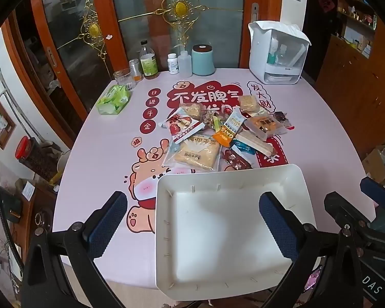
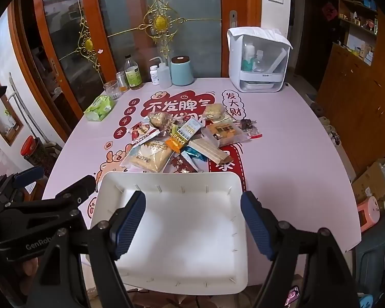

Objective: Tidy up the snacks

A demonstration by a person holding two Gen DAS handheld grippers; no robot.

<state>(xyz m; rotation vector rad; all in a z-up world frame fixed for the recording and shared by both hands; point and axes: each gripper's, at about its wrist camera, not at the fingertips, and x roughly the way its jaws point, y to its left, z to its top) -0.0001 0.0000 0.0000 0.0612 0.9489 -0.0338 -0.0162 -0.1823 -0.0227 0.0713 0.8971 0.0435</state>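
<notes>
A pile of wrapped snacks (image 1: 218, 133) (image 2: 184, 141) lies mid-table on the pink printed cloth. It includes a large cracker pack (image 1: 195, 154), an orange oat bar (image 1: 227, 131) and a clear cookie box (image 1: 264, 125). A white tray (image 1: 233, 177) (image 2: 166, 178) sits at the near edge just in front of the pile, its floor bare. My left gripper (image 1: 192, 223) hovers open over the tray's left side, nothing between its pads. My right gripper (image 2: 193, 222) stands open above the tray, also holding nothing. Each shows in the other's view: the right gripper (image 1: 359, 197), the left gripper (image 2: 54, 179).
Along the table's far edge stand a green tissue pack (image 1: 114, 98), a glass (image 1: 123, 77), bottles (image 1: 148, 61), a teal canister (image 1: 203, 60) and a white lidded storage box (image 1: 277, 54). Glass doors rise behind. A person's fingers (image 2: 28, 267) hold the left gripper's handle.
</notes>
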